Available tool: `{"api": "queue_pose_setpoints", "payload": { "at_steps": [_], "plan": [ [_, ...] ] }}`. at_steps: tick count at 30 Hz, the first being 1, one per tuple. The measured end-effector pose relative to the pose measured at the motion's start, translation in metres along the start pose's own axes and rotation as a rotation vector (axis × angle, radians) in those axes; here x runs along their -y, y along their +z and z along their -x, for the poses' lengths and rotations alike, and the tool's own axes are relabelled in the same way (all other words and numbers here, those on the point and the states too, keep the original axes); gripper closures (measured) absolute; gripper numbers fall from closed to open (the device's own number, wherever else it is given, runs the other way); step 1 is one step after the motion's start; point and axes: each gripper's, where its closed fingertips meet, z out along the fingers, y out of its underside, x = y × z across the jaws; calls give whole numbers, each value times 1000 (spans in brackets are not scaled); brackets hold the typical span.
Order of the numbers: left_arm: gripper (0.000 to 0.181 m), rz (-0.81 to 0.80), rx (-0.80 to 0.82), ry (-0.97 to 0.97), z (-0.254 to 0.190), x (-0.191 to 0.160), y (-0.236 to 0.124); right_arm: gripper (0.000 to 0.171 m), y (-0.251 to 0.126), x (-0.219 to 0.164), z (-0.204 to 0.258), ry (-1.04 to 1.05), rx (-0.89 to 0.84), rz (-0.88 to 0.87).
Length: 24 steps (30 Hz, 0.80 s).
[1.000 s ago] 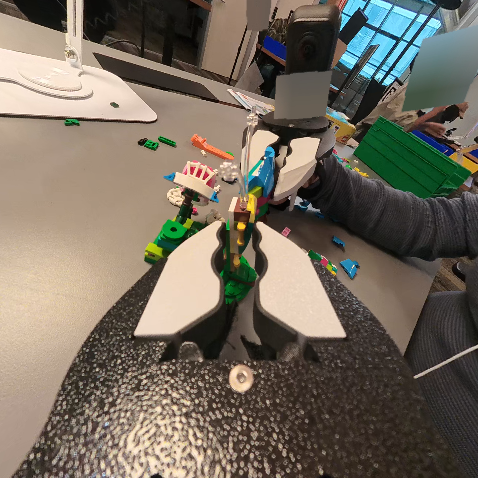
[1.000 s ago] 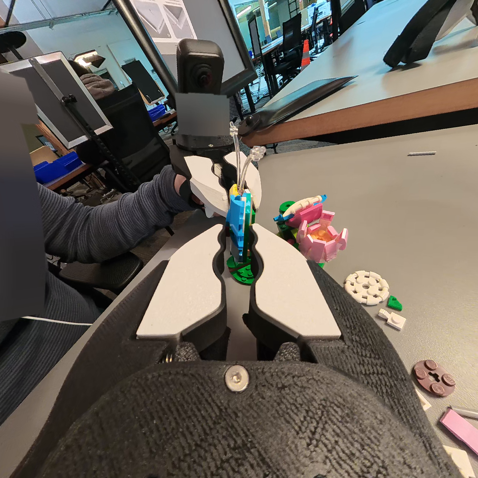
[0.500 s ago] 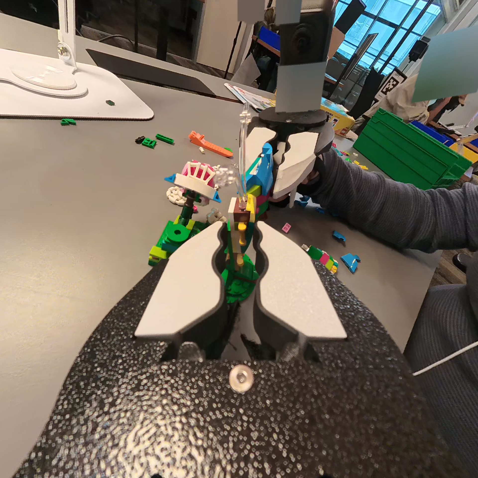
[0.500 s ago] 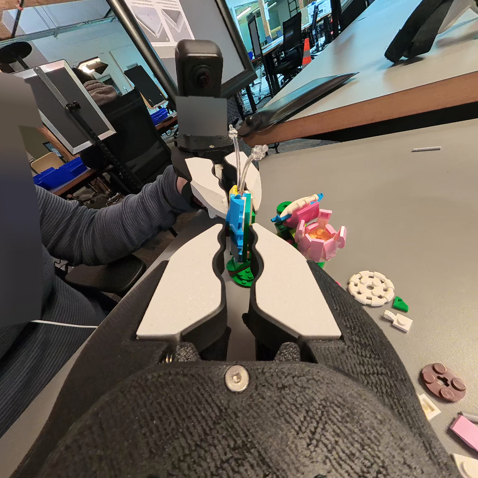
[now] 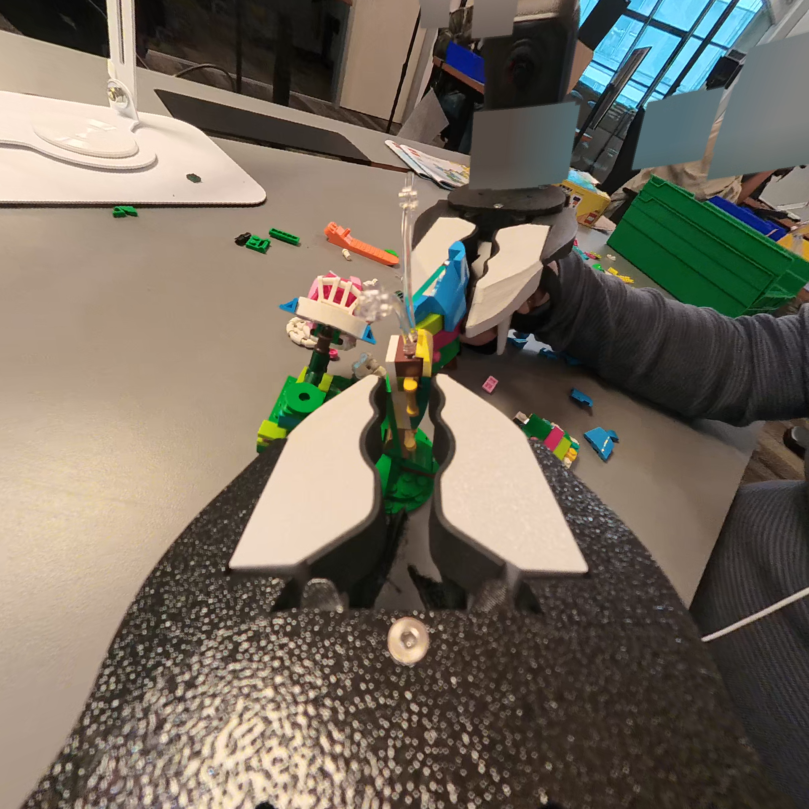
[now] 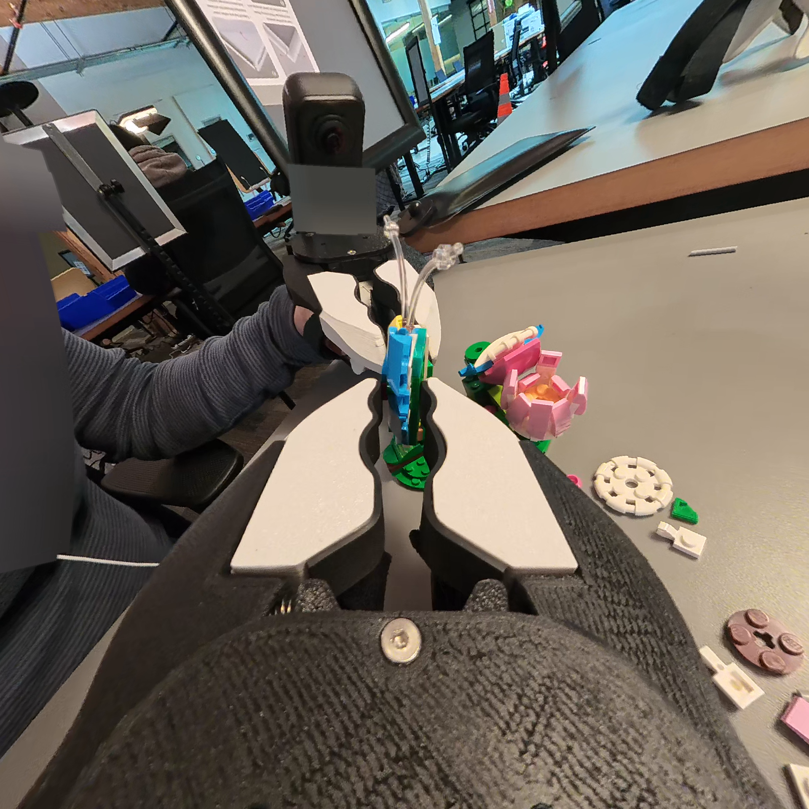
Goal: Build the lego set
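Both grippers are still clamping the butterfly model from opposite ends: the left gripper [image 5: 405, 385] is narrowed onto its brown and yellow body [image 5: 409, 354], the right gripper [image 6: 405, 385] pinching the blue wing [image 6: 396, 372]. Over the last second the right one is tipping steeper over the model, which looks like pressing the wing home. The green round base [image 5: 407, 486] is sitting beneath, the clear antennae [image 5: 407, 245] standing above. The pink flower [image 6: 540, 400] is waiting just beside, loose pieces like the white round plate [image 6: 632, 483] scattered on the grey table [image 5: 131, 350].
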Motion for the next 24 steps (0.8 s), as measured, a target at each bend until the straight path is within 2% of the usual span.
{"api": "queue_pose_setpoints", "payload": {
  "at_steps": [16,24],
  "plan": [
    [163,1,20,1,3,0,-1,156,4,1,-1,-51,-137,-16],
    [163,6,12,0,2,-1,-1,157,4,2,-2,-18,-103,-38]
  ]
}}
